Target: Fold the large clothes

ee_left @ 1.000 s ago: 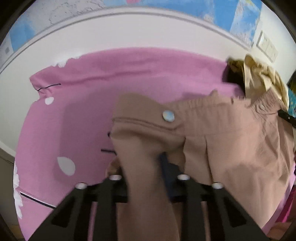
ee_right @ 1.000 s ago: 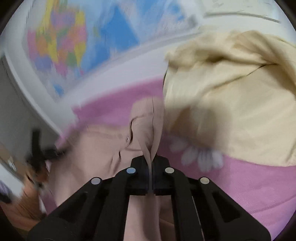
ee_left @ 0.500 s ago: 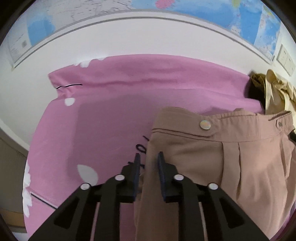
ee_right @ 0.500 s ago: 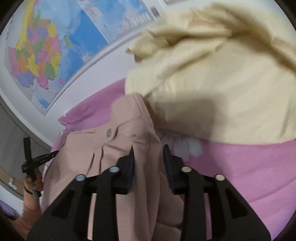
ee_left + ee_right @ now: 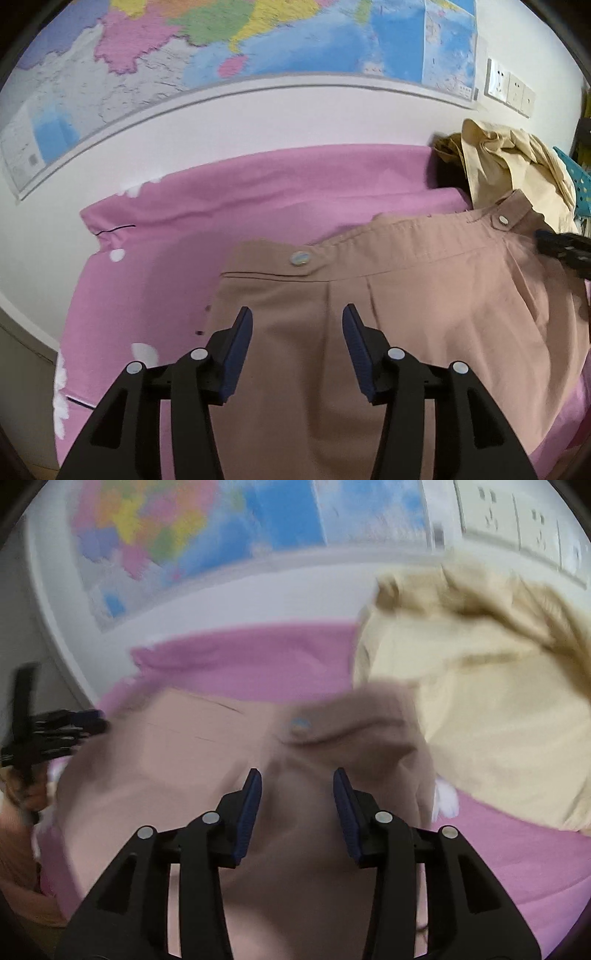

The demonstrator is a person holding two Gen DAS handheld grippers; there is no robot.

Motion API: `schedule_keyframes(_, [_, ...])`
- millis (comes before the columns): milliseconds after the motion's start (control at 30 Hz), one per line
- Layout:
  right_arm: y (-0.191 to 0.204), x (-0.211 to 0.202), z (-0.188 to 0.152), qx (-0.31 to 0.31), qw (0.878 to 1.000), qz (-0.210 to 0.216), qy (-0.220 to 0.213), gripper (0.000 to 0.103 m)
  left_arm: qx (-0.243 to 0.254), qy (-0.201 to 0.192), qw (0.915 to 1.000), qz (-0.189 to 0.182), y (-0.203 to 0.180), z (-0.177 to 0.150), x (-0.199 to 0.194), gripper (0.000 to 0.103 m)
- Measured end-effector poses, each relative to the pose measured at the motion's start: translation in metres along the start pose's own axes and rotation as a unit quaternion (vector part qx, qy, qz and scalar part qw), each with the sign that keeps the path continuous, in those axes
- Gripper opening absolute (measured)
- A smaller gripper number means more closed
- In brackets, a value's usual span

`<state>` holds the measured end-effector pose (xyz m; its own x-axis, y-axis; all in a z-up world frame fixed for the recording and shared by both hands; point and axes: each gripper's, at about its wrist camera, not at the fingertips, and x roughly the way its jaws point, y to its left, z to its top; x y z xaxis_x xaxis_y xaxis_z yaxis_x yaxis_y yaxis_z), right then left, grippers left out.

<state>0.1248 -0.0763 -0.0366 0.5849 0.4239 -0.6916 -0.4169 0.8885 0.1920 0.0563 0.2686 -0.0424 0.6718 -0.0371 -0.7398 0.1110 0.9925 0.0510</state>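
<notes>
Tan trousers (image 5: 424, 295) lie flat on a pink bed sheet (image 5: 221, 206), waistband with two pale buttons toward the wall. My left gripper (image 5: 297, 321) hovers over their left side, jaws opening, nothing pressed between the blue pads. In the right wrist view the same trousers (image 5: 177, 760) appear blurred, and my right gripper (image 5: 297, 786) stands over their waistband end, jaws opening, with cloth below but not pinched. The right gripper's tip (image 5: 565, 247) shows at the right edge of the left wrist view; the left gripper (image 5: 48, 731) shows at the far left of the right wrist view.
A crumpled cream garment (image 5: 480, 701) is heaped on the sheet at the right, next to the trousers (image 5: 517, 166). A wall map (image 5: 258, 44) and white sockets (image 5: 509, 88) are behind the bed. A person's hand (image 5: 18, 794) holds the left gripper.
Both grippers let go of the trousers' waistband and their jaws spread. The trousers dropped from bunched and lifted to flat on the sheet. Both grippers drew back from the cloth.
</notes>
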Motion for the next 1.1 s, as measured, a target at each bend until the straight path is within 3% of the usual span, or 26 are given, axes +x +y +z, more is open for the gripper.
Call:
schedule_keyframes(100, [-0.029,0.024,0.0,0.063,0.998,0.015,0.025,0.037,0.011,0.005,0.9996,0.024,-0.003,-0.001,0.012,0.051])
schedule_keyframes(167, [-0.036,0.022,0.0,0.078,0.996,0.024,0.024,0.035,0.004,0.017,0.9997,0.018,0.0,-0.001,0.02,0.051])
schedule_keyframes(233, [-0.031,0.012,0.002,0.067,0.997,0.018,0.016,0.038,0.001,0.021,0.9995,0.022,0.002,-0.002,0.023,0.051])
schedule_keyframes(433, [0.011,-0.025,0.006,0.001,0.998,0.058,-0.022,0.045,0.004,0.017,0.9996,0.02,-0.002,-0.001,0.019,0.055])
schedule_keyframes(600, [0.03,0.001,0.015,-0.035,0.998,0.054,0.003,0.05,0.009,0.022,0.9994,0.023,-0.01,0.002,0.024,0.055])
schedule_keyframes(733, [0.002,0.042,0.018,0.022,0.998,0.043,0.045,0.043,0.008,0.038,0.999,0.024,-0.01,0.006,0.038,0.058])
schedule_keyframes(800, [-0.013,0.047,0.018,0.06,0.995,0.062,0.046,0.037,0.003,0.044,0.9986,0.031,-0.009,0.007,0.046,0.063])
schedule_keyframes(867, [-0.016,0.041,0.018,0.073,0.994,0.067,0.042,0.038,-0.004,0.052,0.9981,0.033,-0.005,0.01,0.053,0.065])
schedule_keyframes(900, [-0.013,0.035,0.018,0.066,0.995,0.063,0.037,0.044,-0.008,0.052,0.9981,0.031,-0.004,0.011,0.054,0.065])
schedule_keyframes(1000, [0.009,0.015,0.019,0.027,0.997,0.064,0.023,0.046,-0.018,0.041,0.9987,0.025,-0.001,0.014,0.045,0.063])
schedule_keyframes(1100, [0.037,0.004,0.022,-0.015,0.997,0.081,0.012,0.05,-0.009,0.011,0.9999,-0.007,-0.009,0.015,0.025,0.064])
